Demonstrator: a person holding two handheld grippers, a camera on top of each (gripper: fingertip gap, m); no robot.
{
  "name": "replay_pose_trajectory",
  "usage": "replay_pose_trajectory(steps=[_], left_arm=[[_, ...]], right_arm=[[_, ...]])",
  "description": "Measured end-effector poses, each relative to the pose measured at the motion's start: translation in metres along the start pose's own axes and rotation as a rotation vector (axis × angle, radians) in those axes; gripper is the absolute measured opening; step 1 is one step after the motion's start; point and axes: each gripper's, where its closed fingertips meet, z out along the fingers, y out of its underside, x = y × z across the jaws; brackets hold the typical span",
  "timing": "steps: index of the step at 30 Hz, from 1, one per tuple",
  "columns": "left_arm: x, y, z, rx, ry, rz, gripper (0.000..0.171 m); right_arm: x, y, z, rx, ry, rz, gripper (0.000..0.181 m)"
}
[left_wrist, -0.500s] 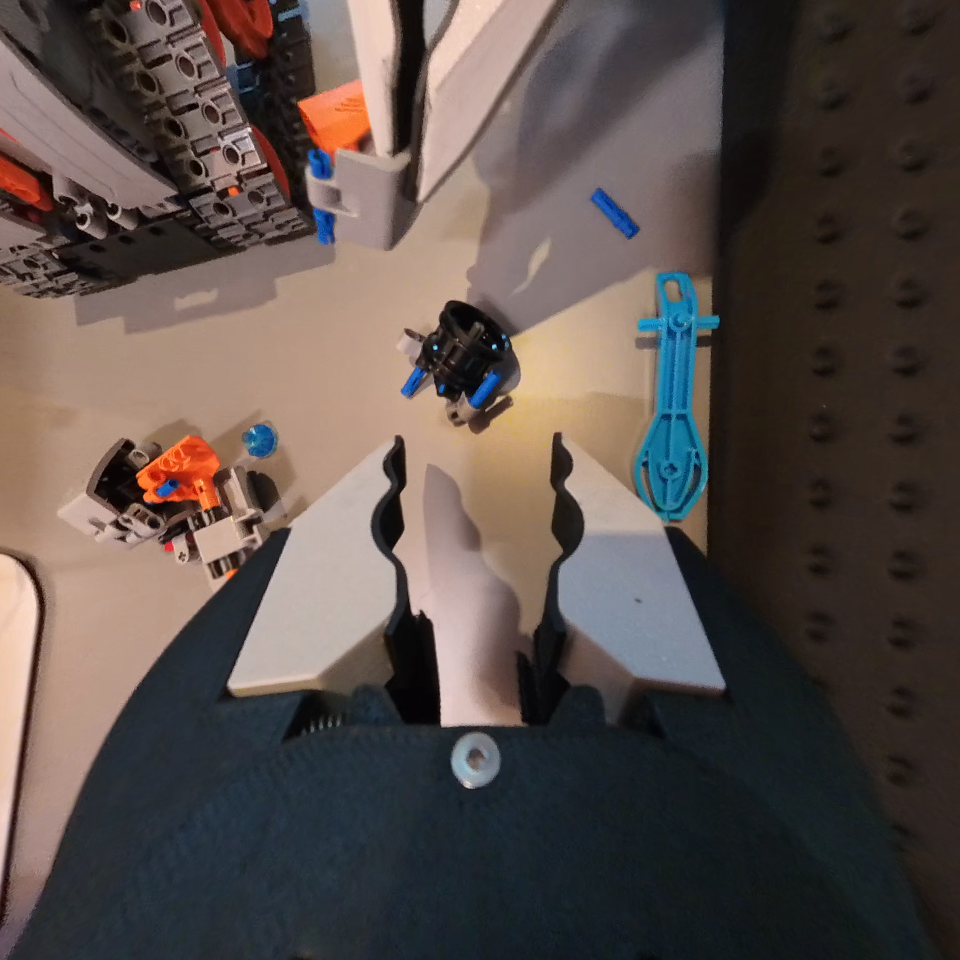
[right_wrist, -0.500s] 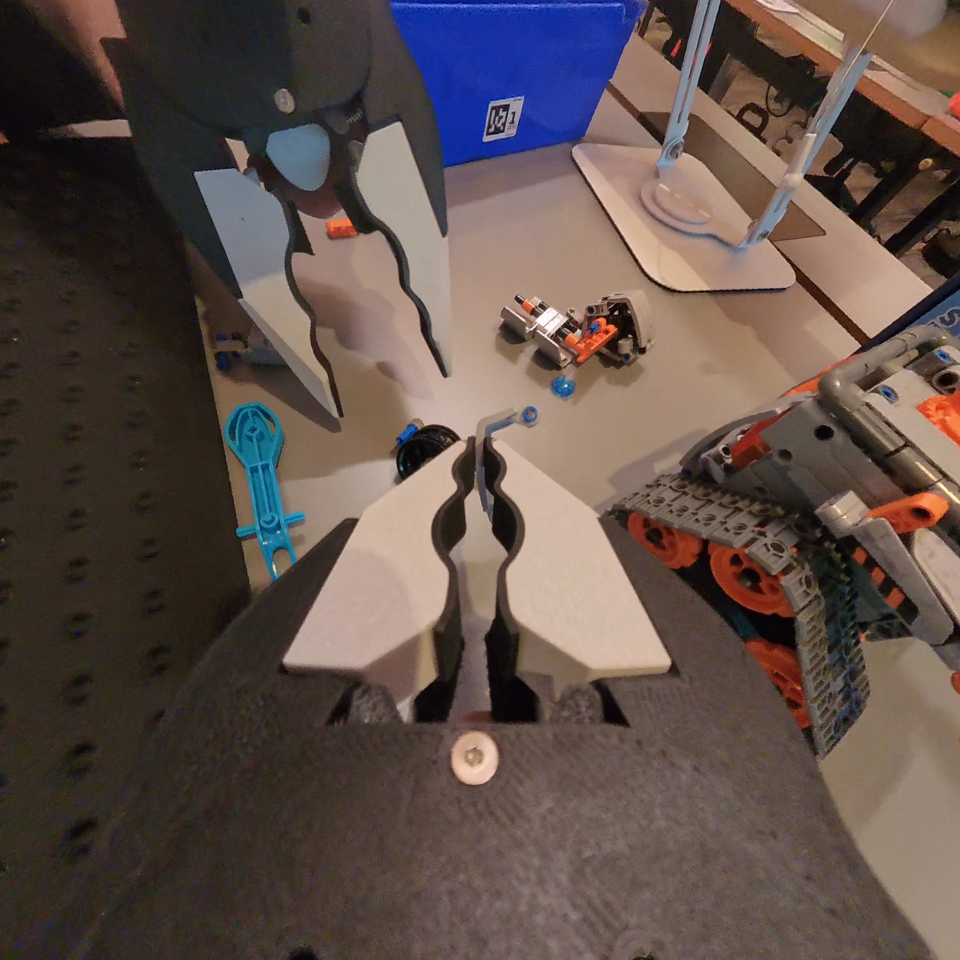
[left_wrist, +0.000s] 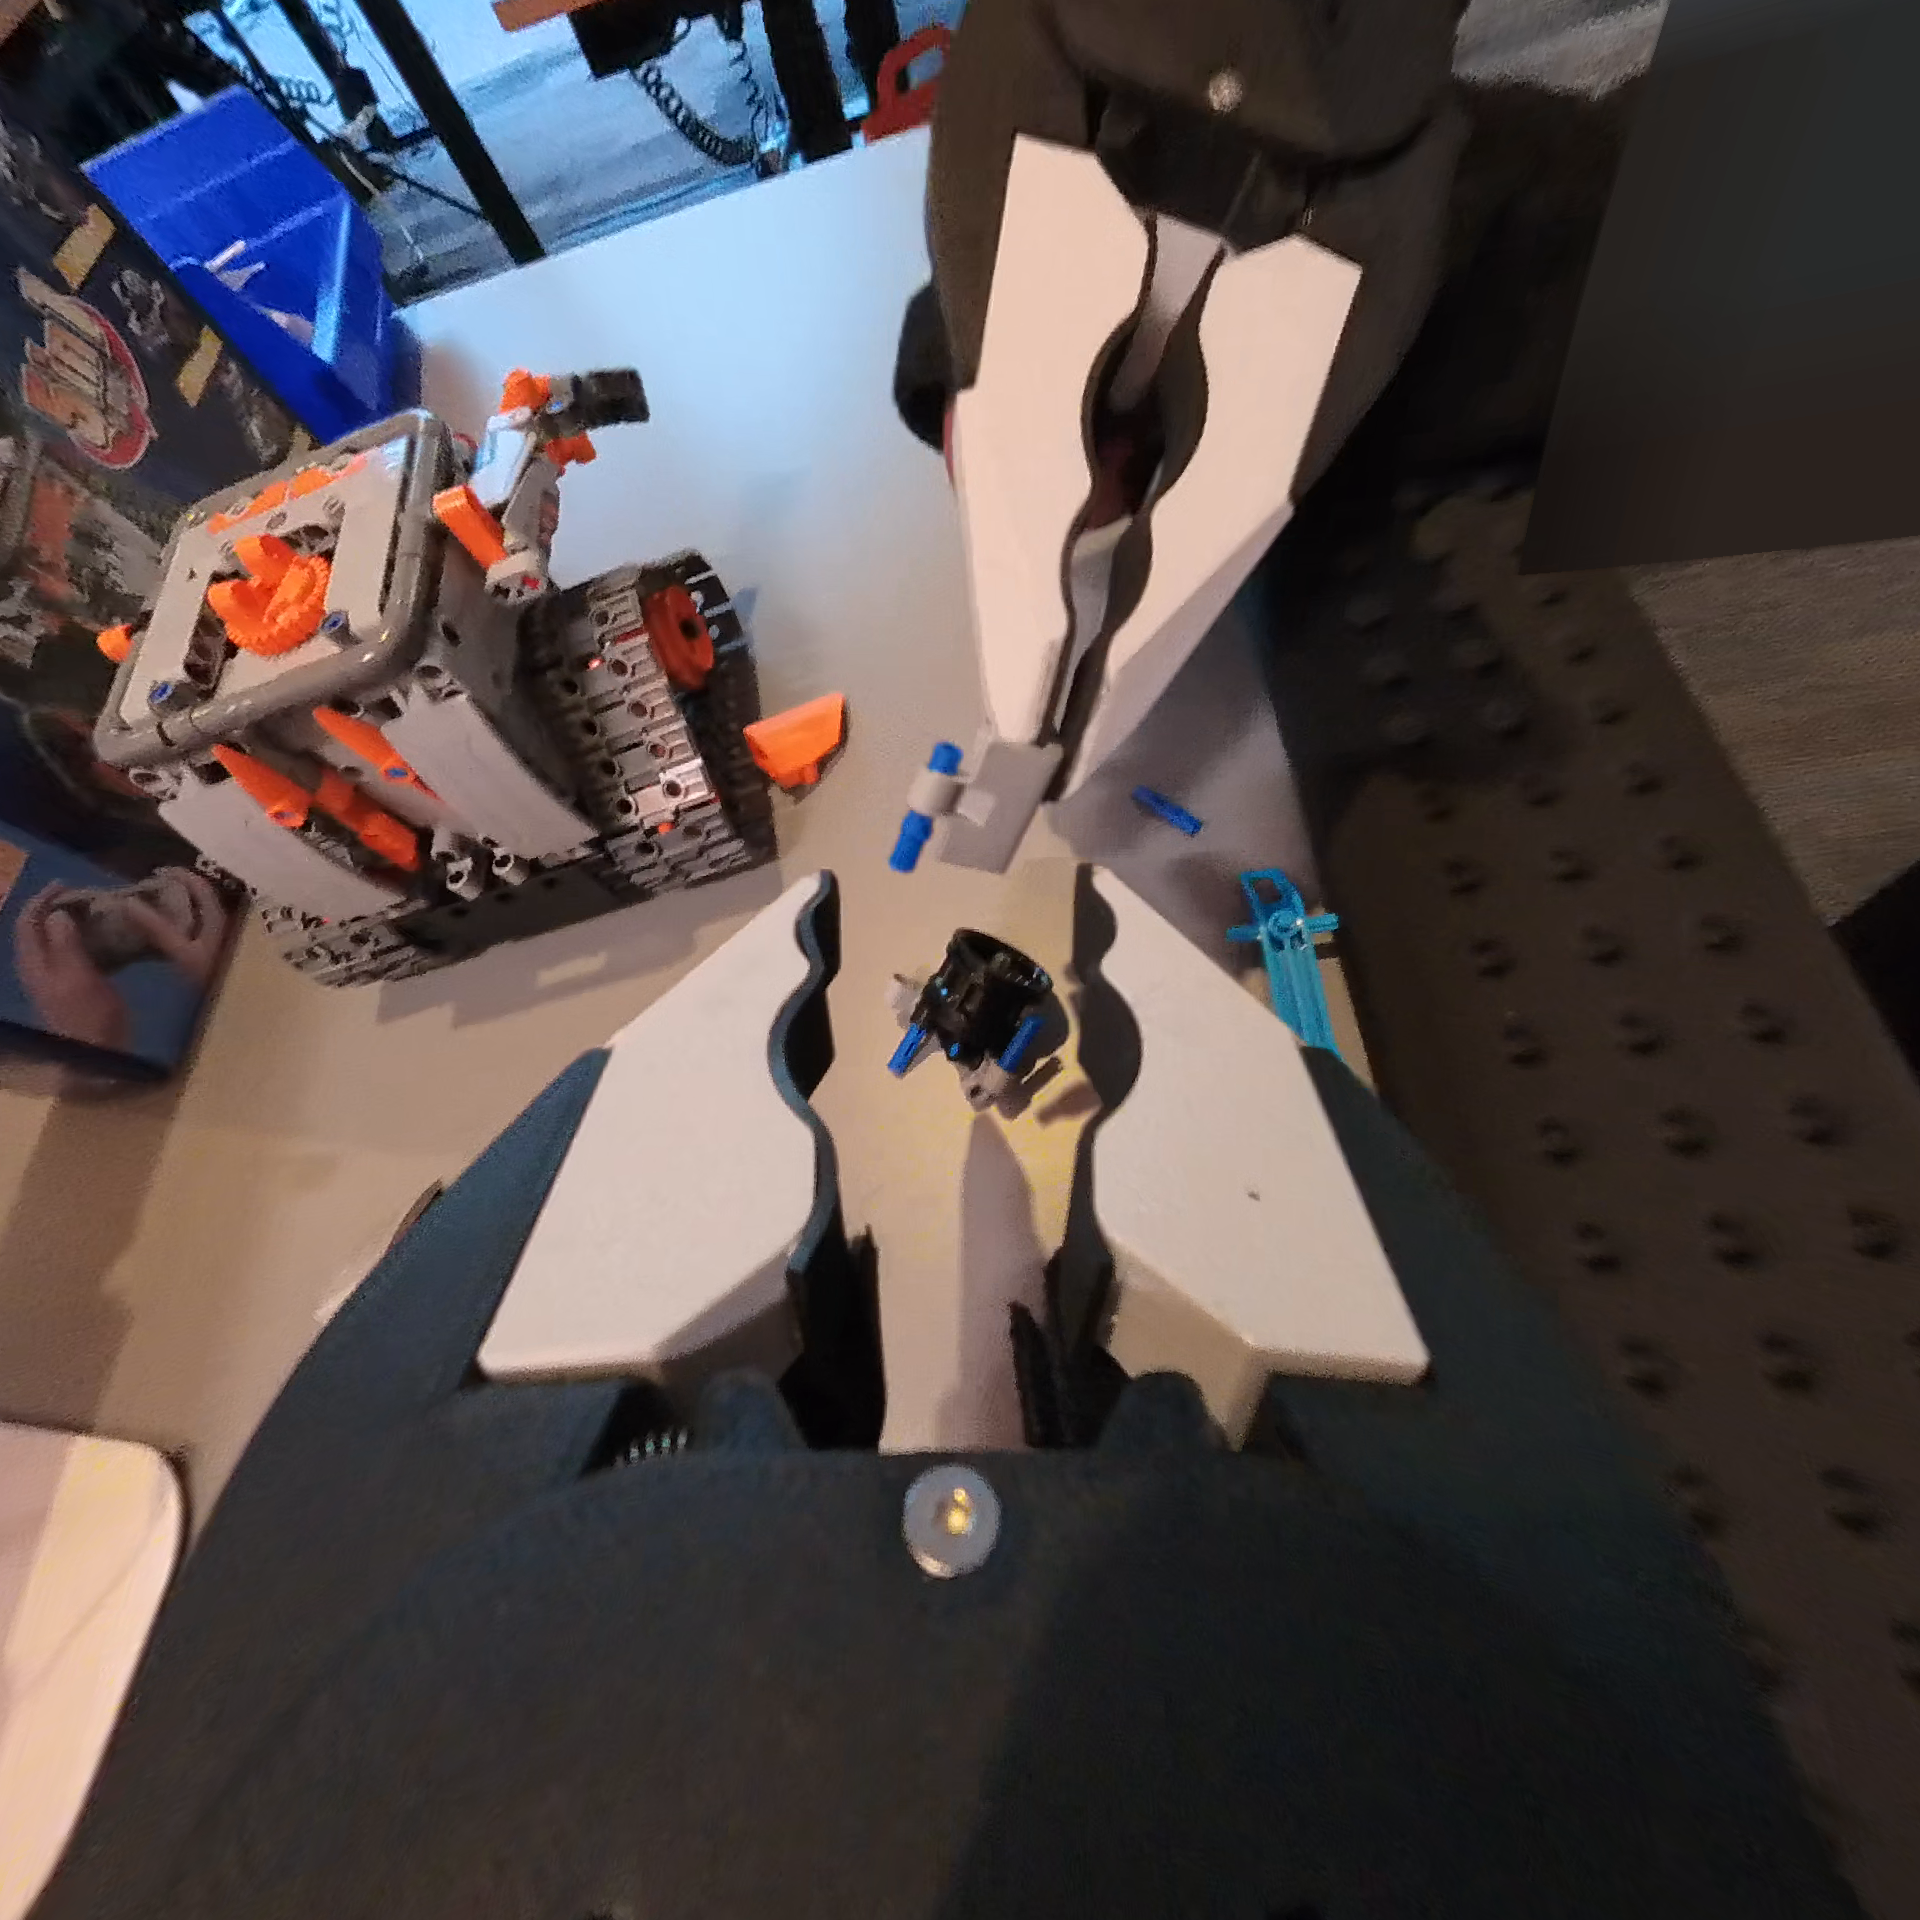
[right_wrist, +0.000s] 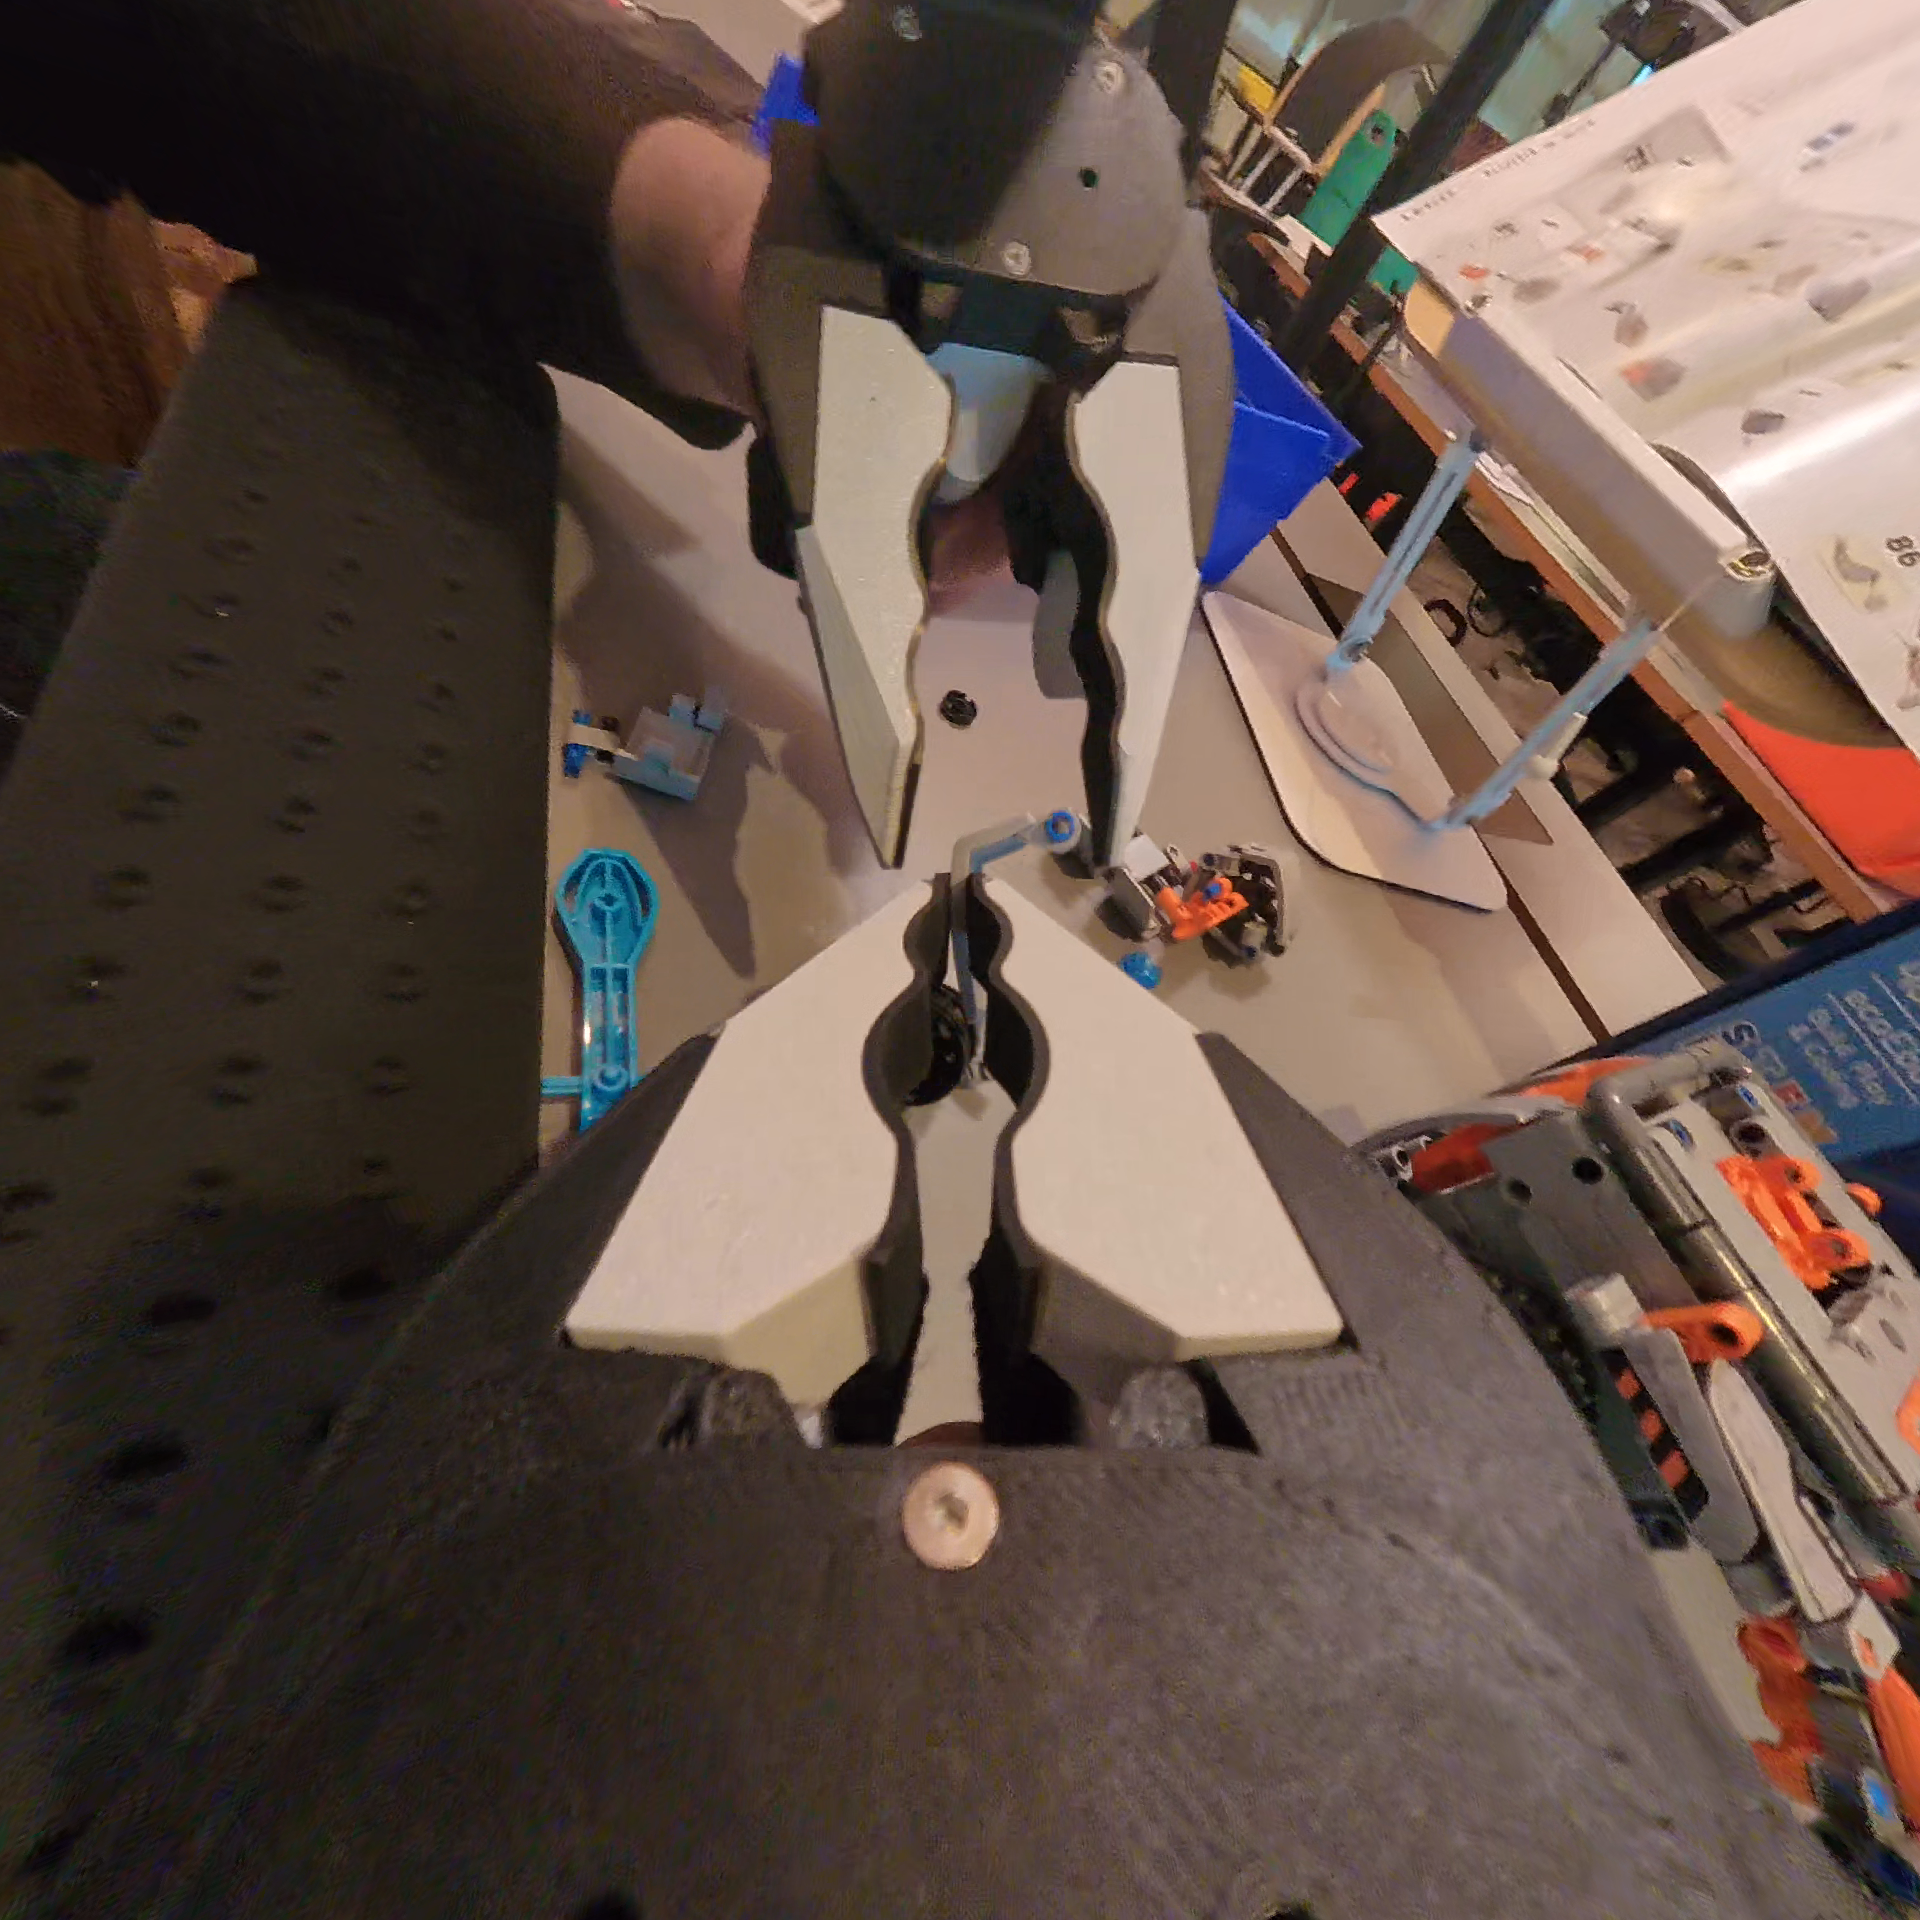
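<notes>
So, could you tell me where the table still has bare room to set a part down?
Bare table lies beyond the tracked model, toward the blue bin, and near the left gripper, below the model. It is crowded around the black hub piece, where the right gripper holds a grey bracket, with the blue pin and teal tool beside.

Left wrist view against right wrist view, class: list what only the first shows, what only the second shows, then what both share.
Only the left wrist view shows the loose blue pin on the table and the tracked model's orange wheel.

Only the right wrist view shows the lamp base, the small orange and grey assembly and the round blue stud.

Both show the open left gripper, the right gripper shut on a bent grey piece, the black round part, the blue separator tool and the tracked model.
</notes>
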Motion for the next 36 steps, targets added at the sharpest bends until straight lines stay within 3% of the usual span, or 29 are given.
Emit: replay_pose_trajectory(steps=[3,6,10,12,15,19,28,30,34,36], left_arm=[[0.000,-0.004,0.001,0.027,0.017,0.007,0.038],[-0.007,-0.011,0.001,0.041,-0.089,0.117,0.045],[-0.023,-0.017,0.004,-0.036,-0.342,0.379,0.059],[-0.026,-0.017,0.010,-0.066,-0.401,0.422,0.068],[-0.028,-0.018,0.018,-0.074,-0.455,0.450,0.067],[-0.034,-0.018,0.021,-0.099,-0.539,0.476,0.060],[-0.045,-0.024,0.009,-0.027,-0.576,0.387,0.019],[-0.047,-0.028,0.003,-0.031,-0.638,0.451,0.022],[-0.039,-0.039,-0.002,-0.094,-0.768,0.745,0.026],[-0.036,-0.039,0.000,-0.115,-0.785,0.803,0.018]], right_arm=[[0.003,0.006,0.000,-0.018,-0.009,0.062,0.000],[0.007,0.004,-0.003,0.022,-0.059,0.235,0.000],[0.024,-0.011,-0.012,0.194,-0.115,0.540,0.000],[0.035,-0.019,-0.020,0.307,-0.142,0.673,0.000],[0.045,-0.020,-0.023,0.377,-0.157,0.794,0.000],[0.044,-0.019,-0.018,0.359,-0.152,0.797,0.000],[0.042,-0.019,-0.015,0.357,-0.162,0.809,0.000],[0.045,-0.018,-0.016,0.365,-0.153,0.830,0.000],[0.049,-0.021,-0.020,0.421,-0.180,0.892,0.000],[0.048,-0.022,-0.020,0.430,-0.197,0.911,0.000]])
